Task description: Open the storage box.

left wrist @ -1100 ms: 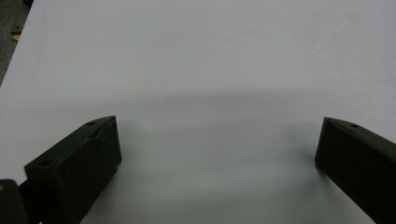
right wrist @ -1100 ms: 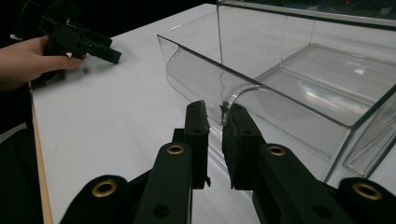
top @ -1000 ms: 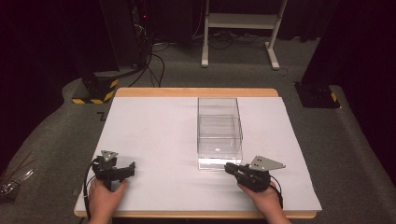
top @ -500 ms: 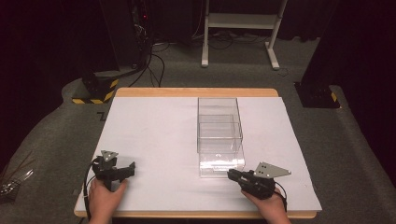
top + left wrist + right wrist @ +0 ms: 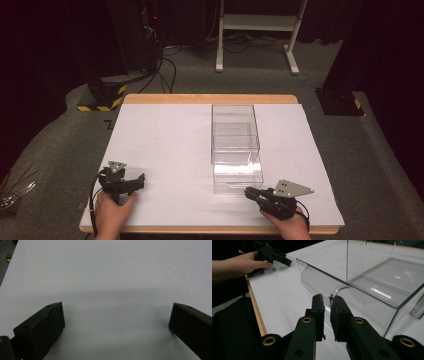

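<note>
Here, clear drawer point(image 5: 372, 290) front lip pinched in right claw point(image 5: 328, 302), drawn out

light: bright on white table point(image 5: 165, 150), dark surround | glare: clear box point(image 5: 372, 287) | blur: soft throughout

Grey carpet floor point(image 5: 60, 145), white frame point(image 5: 257, 22) behind — dark walls.

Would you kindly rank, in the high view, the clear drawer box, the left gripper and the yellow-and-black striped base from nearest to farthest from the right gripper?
1. Clear drawer box: just ahead of the right gripper, at table centre.
2. Left gripper: across the table's near edge, at the left.
3. Yellow-and-black striped base: on the floor beyond the far-left corner.
</note>
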Motion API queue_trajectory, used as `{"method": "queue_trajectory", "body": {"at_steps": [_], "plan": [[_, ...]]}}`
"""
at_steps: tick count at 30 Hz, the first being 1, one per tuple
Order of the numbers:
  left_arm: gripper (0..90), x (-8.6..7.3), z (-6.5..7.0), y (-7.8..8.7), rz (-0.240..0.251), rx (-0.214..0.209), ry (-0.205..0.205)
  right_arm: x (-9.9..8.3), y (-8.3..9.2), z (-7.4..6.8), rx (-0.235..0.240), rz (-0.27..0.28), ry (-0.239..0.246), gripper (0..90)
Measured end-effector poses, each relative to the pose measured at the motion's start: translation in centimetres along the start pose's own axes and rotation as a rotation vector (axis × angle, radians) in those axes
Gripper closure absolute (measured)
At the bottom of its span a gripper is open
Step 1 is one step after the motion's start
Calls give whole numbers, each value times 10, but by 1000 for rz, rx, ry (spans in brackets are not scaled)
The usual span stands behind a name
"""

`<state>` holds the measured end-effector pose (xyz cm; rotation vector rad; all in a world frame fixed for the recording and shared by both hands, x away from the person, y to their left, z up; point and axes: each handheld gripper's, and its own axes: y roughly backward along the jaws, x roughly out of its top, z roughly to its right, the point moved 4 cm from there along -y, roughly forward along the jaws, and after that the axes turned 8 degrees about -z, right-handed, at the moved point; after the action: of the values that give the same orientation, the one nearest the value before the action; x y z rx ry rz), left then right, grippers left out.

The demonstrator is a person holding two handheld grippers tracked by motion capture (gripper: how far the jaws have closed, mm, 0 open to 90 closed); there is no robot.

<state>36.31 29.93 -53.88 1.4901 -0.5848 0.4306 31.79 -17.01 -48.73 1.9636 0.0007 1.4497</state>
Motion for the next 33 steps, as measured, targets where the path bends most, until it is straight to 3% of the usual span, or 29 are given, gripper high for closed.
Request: {"method": "queue_trajectory", "body": {"at_steps": [33], "plan": [[4, 0, 0, 0, 0, -1, 3, -7, 5, -12, 20, -9, 12, 826]]}}
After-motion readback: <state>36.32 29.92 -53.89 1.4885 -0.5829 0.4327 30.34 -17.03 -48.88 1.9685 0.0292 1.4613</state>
